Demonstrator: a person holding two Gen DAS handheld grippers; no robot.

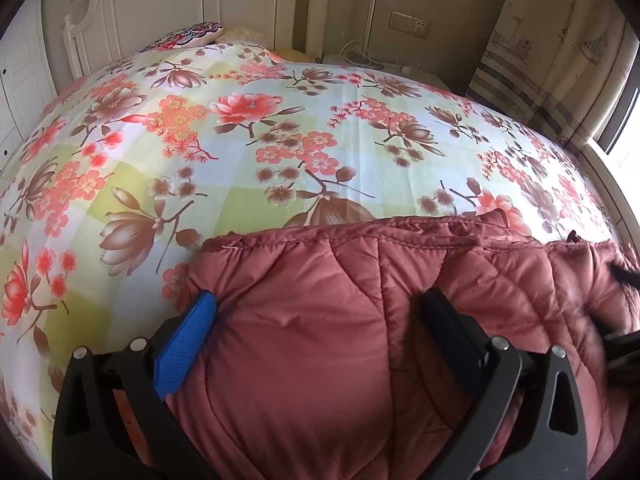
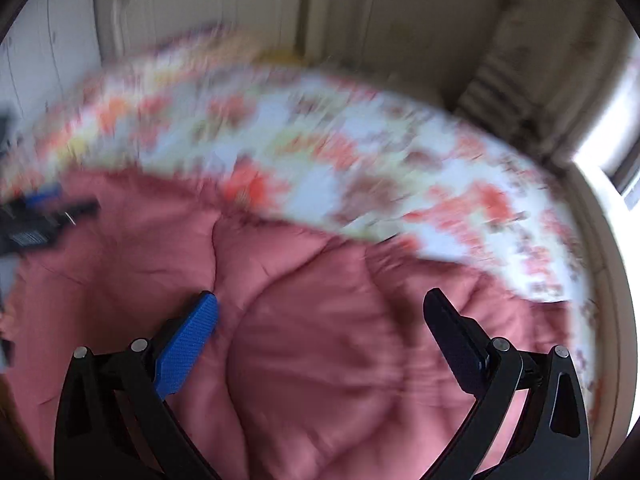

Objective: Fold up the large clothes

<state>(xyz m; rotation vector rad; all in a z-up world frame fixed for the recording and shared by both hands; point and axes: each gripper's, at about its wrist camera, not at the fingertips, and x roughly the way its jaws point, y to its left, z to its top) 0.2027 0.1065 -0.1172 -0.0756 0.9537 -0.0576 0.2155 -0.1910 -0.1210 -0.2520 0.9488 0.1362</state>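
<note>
2 tongs, left tongs (image 1: 320, 312) and right tongs (image 2: 320, 312), gape wide, holding nothing, over the puffy quilted coat (image 1: 340, 320): light, soft, slippery; pinch its stitched hem

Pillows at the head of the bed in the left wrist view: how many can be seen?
2: a patterned pillow at the far left by the headboard, and a pale pillow right of it. The floral bedsheet may hide more.
</note>
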